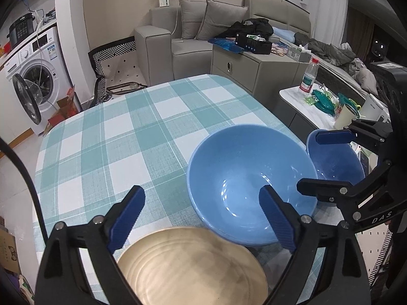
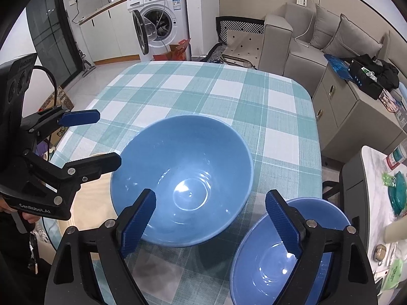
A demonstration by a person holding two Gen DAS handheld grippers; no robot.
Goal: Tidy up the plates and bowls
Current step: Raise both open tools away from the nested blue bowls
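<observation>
Left hand-held gripper (image 2: 98, 139) reads "GenRobot.AI".

1. Large blue bowl (image 2: 183, 178): glossy, smooth glaze
2. Small blue bowl (image 2: 279, 254): same gloss
3. Plate (image 1: 190, 267): matt, wood-grain look
4. Worktop (image 1: 127, 139) cloth: woven, matt check
5. Fingers (image 1: 127, 216): ribbed blue pads

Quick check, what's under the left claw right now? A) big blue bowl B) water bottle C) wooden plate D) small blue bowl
C: in the left wrist view the open left claw hangs over the wooden plate, with the big bowl off to its right side and the small bowl beyond that.
</observation>
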